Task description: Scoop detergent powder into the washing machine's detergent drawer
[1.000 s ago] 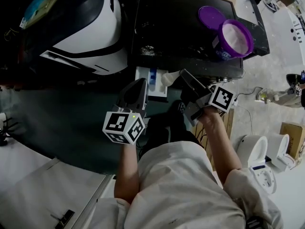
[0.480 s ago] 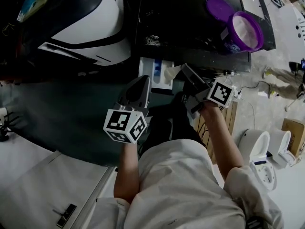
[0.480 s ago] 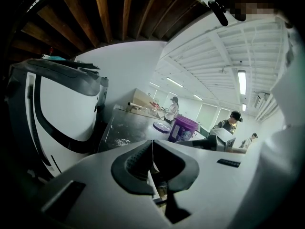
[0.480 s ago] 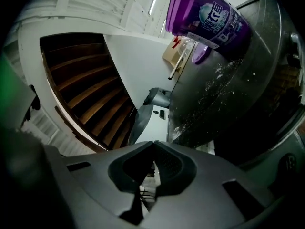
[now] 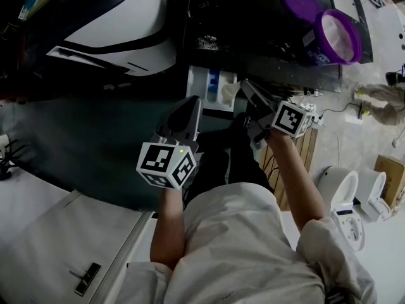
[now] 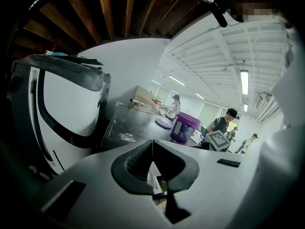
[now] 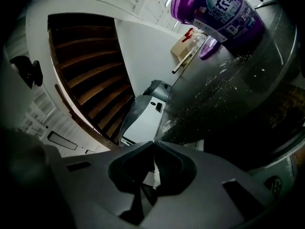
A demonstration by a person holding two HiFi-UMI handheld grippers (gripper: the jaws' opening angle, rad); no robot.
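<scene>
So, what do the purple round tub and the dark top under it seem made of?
The purple round tub looks like glossy plastic, smooth with a printed label. The dark top seems sheet metal: dull grey sheen, thin edge, likely.

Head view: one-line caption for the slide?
Right tool holds a white scoop at the open detergent drawer; left tool shut beside it; purple tub uncovered behind.
</scene>
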